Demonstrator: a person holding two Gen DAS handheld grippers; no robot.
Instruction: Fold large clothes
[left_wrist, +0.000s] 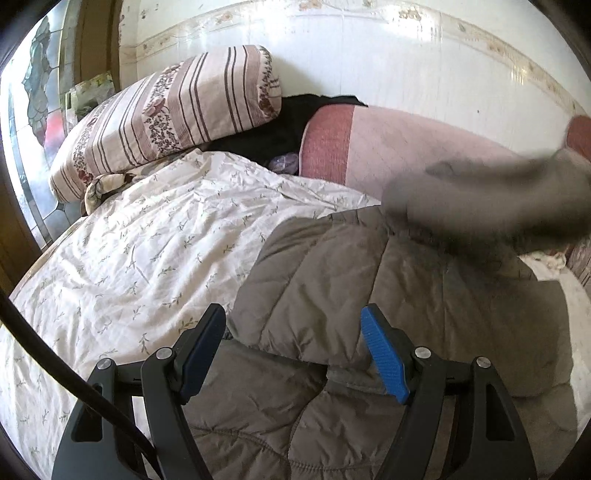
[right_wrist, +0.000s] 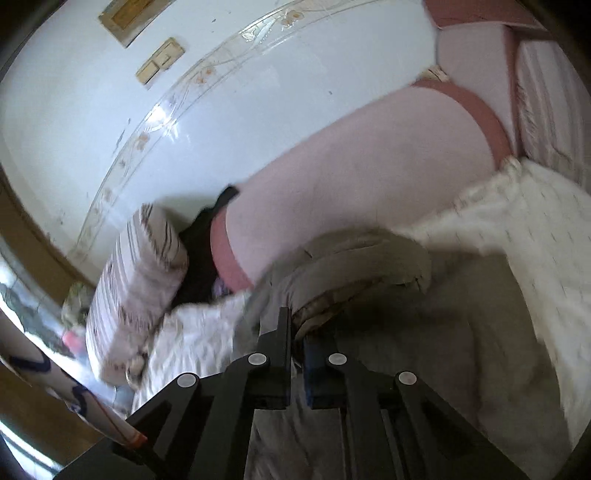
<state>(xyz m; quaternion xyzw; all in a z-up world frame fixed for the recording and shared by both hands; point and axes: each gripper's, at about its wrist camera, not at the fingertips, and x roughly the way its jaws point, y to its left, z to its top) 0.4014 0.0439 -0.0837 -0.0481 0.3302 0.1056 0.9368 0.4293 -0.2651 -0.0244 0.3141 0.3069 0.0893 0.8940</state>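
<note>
A grey-brown quilted jacket (left_wrist: 388, 295) lies on the bed, partly folded over itself. My left gripper (left_wrist: 293, 325) is open just above the jacket's near part, jaws wide apart, holding nothing. A blurred grey part of the jacket (left_wrist: 491, 203) is lifted in the air at the right of the left wrist view. My right gripper (right_wrist: 297, 332) is shut on a bunched part of the jacket (right_wrist: 351, 266) and holds it up above the bed.
The bed has a white floral quilt (left_wrist: 129, 266). A striped pillow (left_wrist: 166, 114) and a pink bolster (left_wrist: 388, 147) lie against the white tiled wall (left_wrist: 369, 55). Dark clothing (left_wrist: 280, 129) sits between them. A window (left_wrist: 33, 110) is at the left.
</note>
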